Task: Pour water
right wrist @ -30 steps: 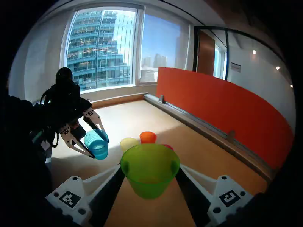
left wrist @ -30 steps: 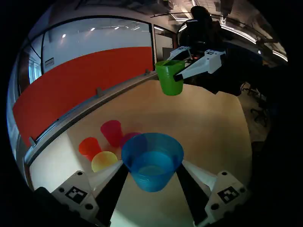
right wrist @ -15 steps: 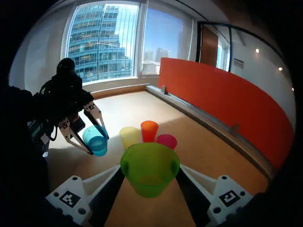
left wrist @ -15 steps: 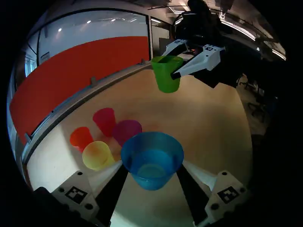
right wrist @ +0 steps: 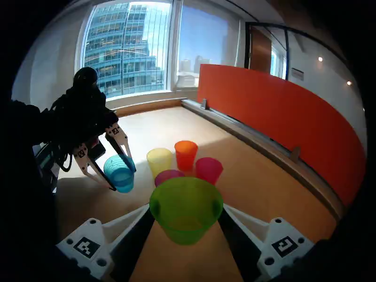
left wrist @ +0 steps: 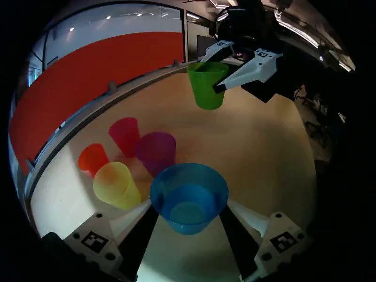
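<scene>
My left gripper [left wrist: 189, 214] is shut on a blue cup [left wrist: 189, 197] with water in its bottom, held above the wooden table [left wrist: 263, 145]. Across from it the right gripper [left wrist: 222, 66] holds a green cup [left wrist: 207, 84] in the air. In the right gripper view, my right gripper [right wrist: 186, 221] is shut on that green cup [right wrist: 185, 214], which looks empty. The left gripper [right wrist: 107, 157] hangs at the left with the blue cup [right wrist: 118, 173] tilted between its fingers. On the table stand a yellow cup [left wrist: 115, 184], an orange cup [left wrist: 92, 159], a pink cup [left wrist: 125, 135] and a purple cup [left wrist: 156, 151].
An orange partition wall [left wrist: 89, 80] with a metal rail [left wrist: 94, 117] runs along one side of the table. Large windows [right wrist: 136, 51] stand behind the person [right wrist: 28, 155] holding the grippers. Bare tabletop [right wrist: 263, 188] lies to the right of the standing cups.
Both views have tipped downward and drawn nearer the standing cups, which now show more fully. The purple cup has come out from behind the blue one. Both cups stay held.
</scene>
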